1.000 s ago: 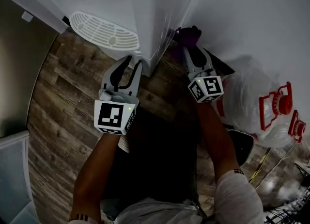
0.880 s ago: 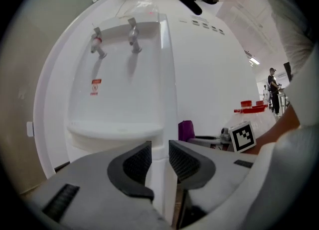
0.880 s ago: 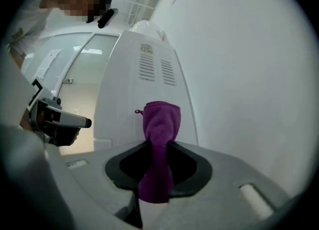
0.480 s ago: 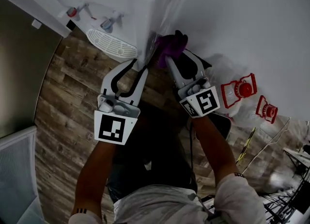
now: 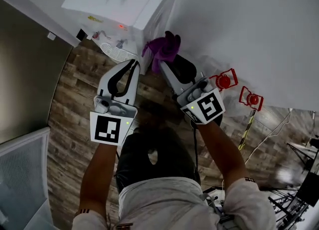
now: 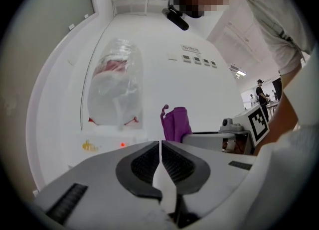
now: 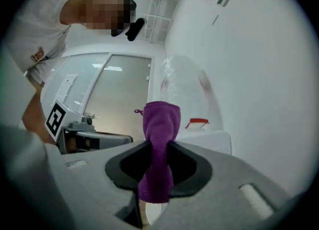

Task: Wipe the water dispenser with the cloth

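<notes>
The white water dispenser [image 5: 142, 7] stands against the wall, with a plastic-wrapped bottle [image 6: 117, 87] on top of it. My right gripper [image 5: 162, 68] is shut on a purple cloth [image 5: 162, 47], which sticks up past the jaws beside the dispenser's upper right side. In the right gripper view the cloth [image 7: 159, 139] hangs between the pads, with the bottle [image 7: 187, 92] behind it. My left gripper [image 5: 133, 65] hovers just left of the cloth, near the dispenser's front corner. Its jaws have just been closing and now meet with nothing between them [image 6: 160, 144].
The taps and white drip tray [image 5: 119, 54] sit below on the dispenser's front. Two red-capped water bottles [image 5: 227, 80] lie on the wood floor [image 5: 65, 124] at the right by the white wall [image 5: 249, 25]. Cables [image 5: 264, 139] trail further right. A grey wall runs along the left.
Both grippers have risen from the dispenser's base to near its top. The cloth went up with the right gripper. The left jaws went from wide open to shut.
</notes>
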